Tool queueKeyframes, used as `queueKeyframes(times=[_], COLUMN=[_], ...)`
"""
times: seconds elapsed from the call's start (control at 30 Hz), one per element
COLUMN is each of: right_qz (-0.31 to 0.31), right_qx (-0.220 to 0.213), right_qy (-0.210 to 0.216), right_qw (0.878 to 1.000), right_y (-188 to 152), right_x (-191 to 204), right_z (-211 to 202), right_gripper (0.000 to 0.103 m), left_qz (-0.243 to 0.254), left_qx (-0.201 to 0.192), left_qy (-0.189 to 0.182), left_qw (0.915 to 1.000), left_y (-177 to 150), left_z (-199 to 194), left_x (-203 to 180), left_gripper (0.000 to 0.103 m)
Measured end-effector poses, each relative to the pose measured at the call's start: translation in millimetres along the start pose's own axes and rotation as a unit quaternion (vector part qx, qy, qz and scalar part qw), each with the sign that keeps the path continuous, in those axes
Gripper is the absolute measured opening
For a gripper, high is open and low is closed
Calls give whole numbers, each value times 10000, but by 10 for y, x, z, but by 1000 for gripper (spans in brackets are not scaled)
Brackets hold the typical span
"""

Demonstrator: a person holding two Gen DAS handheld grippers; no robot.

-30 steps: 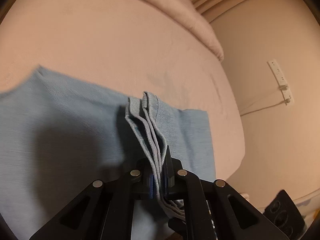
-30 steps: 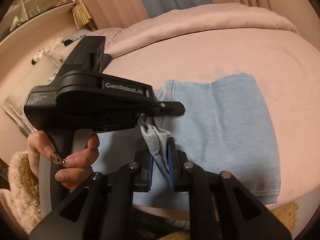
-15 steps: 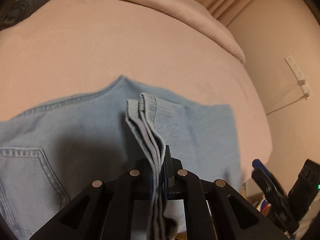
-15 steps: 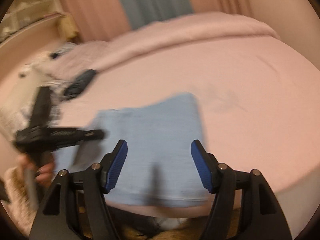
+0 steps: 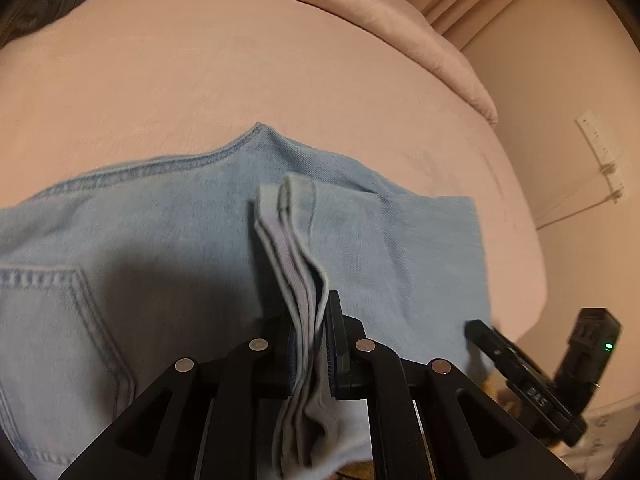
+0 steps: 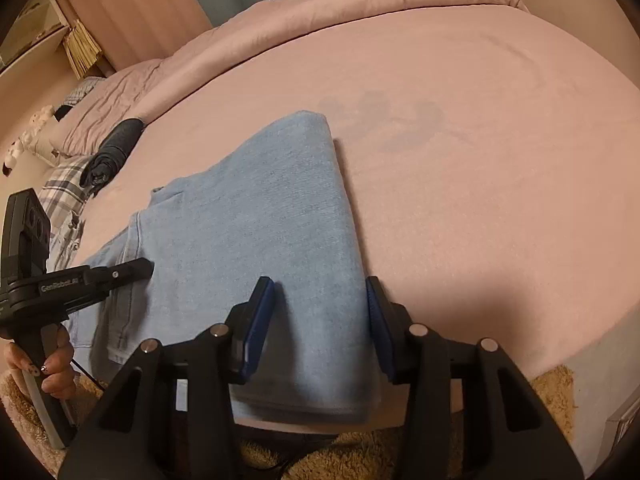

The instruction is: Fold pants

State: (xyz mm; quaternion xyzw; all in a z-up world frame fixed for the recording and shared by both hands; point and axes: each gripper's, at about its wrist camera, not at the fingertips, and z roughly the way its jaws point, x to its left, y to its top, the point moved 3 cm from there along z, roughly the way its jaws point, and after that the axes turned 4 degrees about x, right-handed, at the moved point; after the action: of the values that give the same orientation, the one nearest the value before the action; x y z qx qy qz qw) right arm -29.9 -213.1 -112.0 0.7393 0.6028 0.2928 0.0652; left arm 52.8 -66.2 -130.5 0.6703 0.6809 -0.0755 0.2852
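Observation:
Light blue jeans (image 5: 160,240) lie folded on the pink bed (image 5: 240,80), a back pocket showing at lower left. My left gripper (image 5: 316,312) is shut on the stacked leg hems (image 5: 292,232), which stand up from its pads above the pants. In the right wrist view the same pants (image 6: 260,208) run away from me, with the left gripper (image 6: 124,270) at their left side in a person's hand (image 6: 56,368). My right gripper (image 6: 319,286) is open and its jaws are closing. It straddles the pants' right folded edge near the bed's front, and the pads do not press on the cloth.
A dark rolled garment (image 6: 114,148) and plaid fabric (image 6: 64,192) lie at the bed's far left. A pink duvet (image 6: 360,8) is bunched along the back. A fluffy tan rug (image 6: 360,448) lies below the bed's front edge. A power strip (image 5: 600,148) hangs on the wall to the right.
My right gripper let go of the hems, opened wide and moved right over the pants' folded edge, then narrowed. The left gripper kept the hems and swung left; the back pocket came into view.

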Motion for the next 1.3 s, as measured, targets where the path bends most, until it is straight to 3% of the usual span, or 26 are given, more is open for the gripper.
queueKeyframes(times=[0.07,0.3,0.43,0.5,0.77,0.9,0.97,1.3], right_qz=[169,129,138,137,-90,-92,-64,-54], right_qx=[32,133,9,-163,-46,-50,-41,-5], right_qy=[211,298,43,138,-242,-207,-183,-234], right_qw=[9996,9994,9999,9997,9997,9997,9998,9997], right_y=[-29,-223,-232,-233,-307,-301,-298,-288], right_x=[-36,-55,-75,-79,-72,-108,-127,-142], right_z=[-57,-70,-111,-217,-67,-96,-100,-89], right_gripper=[48,48,25,20,21,21,20,20], left_qz=[7,28,147,182,199,-25,8,594], left_qx=[109,175,8,-21,-8,183,61,-641], left_qy=[59,-180,251,347,333,-85,-299,211], left_qw=[9999,9997,9996,9992,9992,9998,9995,9959], left_y=[-90,-355,-383,-404,-346,-301,-248,129], left_z=[-16,-20,-1,-12,69,-31,-137,-315], left_x=[8,-21,-69,-73,-27,-12,-48,-239], left_gripper=[20,25,16,16,18,18,18,19])
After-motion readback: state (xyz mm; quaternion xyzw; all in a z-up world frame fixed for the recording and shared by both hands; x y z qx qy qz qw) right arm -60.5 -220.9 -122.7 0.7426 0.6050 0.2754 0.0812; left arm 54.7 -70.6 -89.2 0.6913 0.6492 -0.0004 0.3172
